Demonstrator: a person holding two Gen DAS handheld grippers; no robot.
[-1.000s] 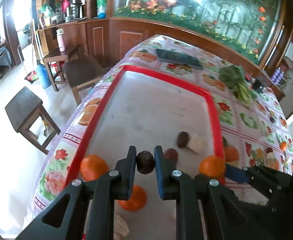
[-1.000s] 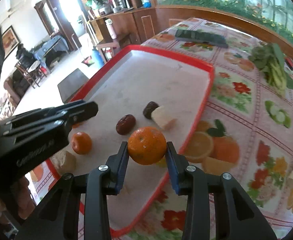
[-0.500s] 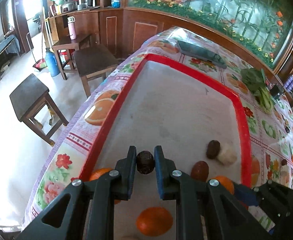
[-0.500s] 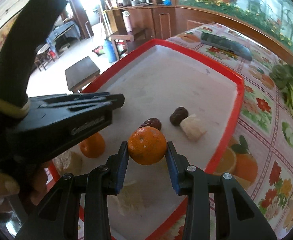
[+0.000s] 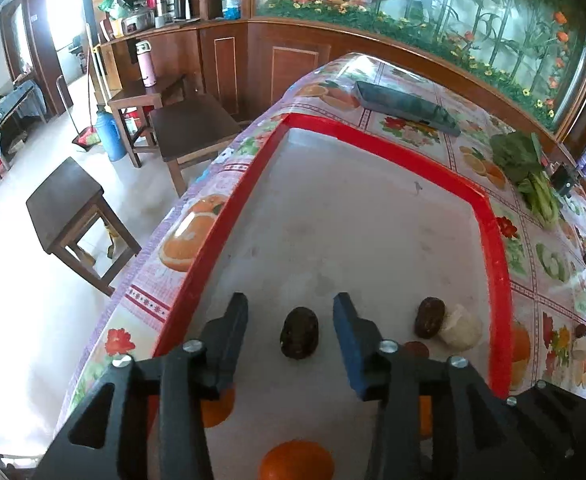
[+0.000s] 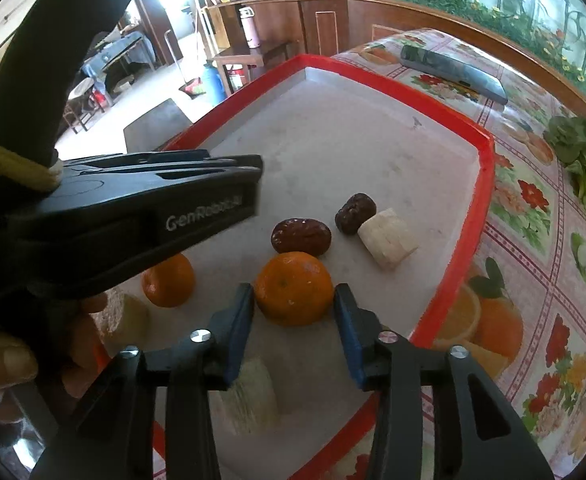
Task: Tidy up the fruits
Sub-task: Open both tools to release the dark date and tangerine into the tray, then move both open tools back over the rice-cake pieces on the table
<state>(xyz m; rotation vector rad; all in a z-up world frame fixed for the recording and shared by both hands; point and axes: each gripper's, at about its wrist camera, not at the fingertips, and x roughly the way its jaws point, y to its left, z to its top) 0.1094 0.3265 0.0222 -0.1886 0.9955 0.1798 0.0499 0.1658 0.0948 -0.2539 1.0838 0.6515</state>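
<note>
A dark date (image 5: 299, 338) is being left lying on the red tray (image 5: 493, 248), sitting loose between the jaws of the left claw (image 5: 291, 320), which have just been opening. Same deal with the mandarin (image 6: 293, 294): it's being let go on the tray, the right claw (image 6: 293, 308) just spreading apart around it. Tray's being carried by the flowery bench (image 6: 533, 240).

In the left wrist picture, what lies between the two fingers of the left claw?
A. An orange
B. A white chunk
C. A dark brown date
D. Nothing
C: a dark date lies on the tray between the fingers of the left claw, with a gap at each side; the jaws have just been opening, so the date is released.
</note>
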